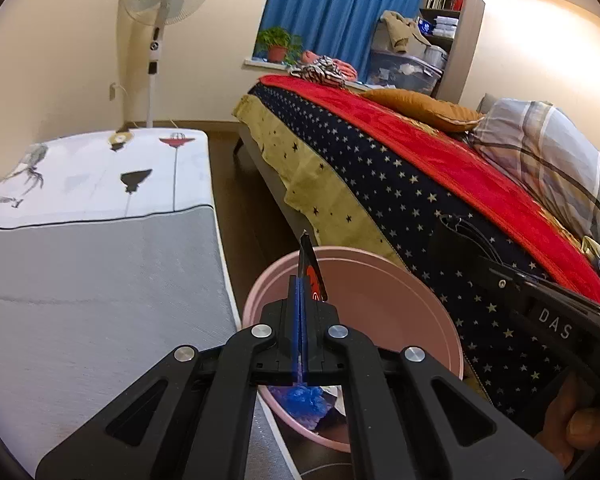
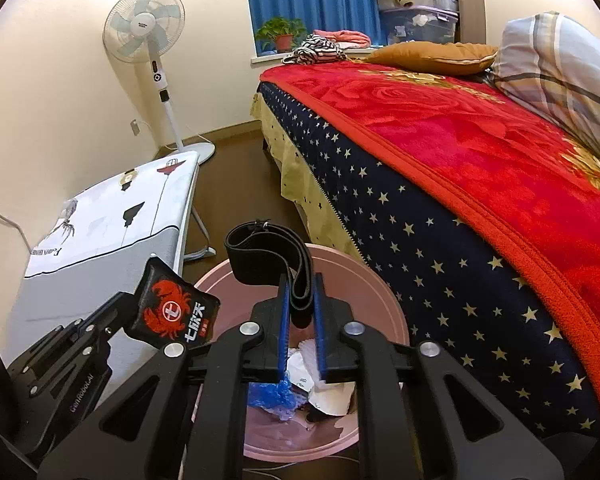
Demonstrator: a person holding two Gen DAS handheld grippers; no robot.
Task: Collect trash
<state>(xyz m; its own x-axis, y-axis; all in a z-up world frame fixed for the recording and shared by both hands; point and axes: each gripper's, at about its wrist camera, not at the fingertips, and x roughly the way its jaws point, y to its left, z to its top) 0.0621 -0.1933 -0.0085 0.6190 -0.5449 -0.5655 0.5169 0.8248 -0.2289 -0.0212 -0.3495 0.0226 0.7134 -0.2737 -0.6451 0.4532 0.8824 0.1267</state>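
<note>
The left tongs (image 2: 140, 312) are clenched on a flat black packet (image 2: 172, 308) printed with a red crab, above the pink bin (image 2: 384, 300). The right tongs (image 2: 300, 280) pinch a looped black strap (image 2: 260, 256) over it.

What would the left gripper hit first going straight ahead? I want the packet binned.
Probably the far inner wall of the pink bin; the left gripper, holding the black packet, points into its open mouth.
</note>
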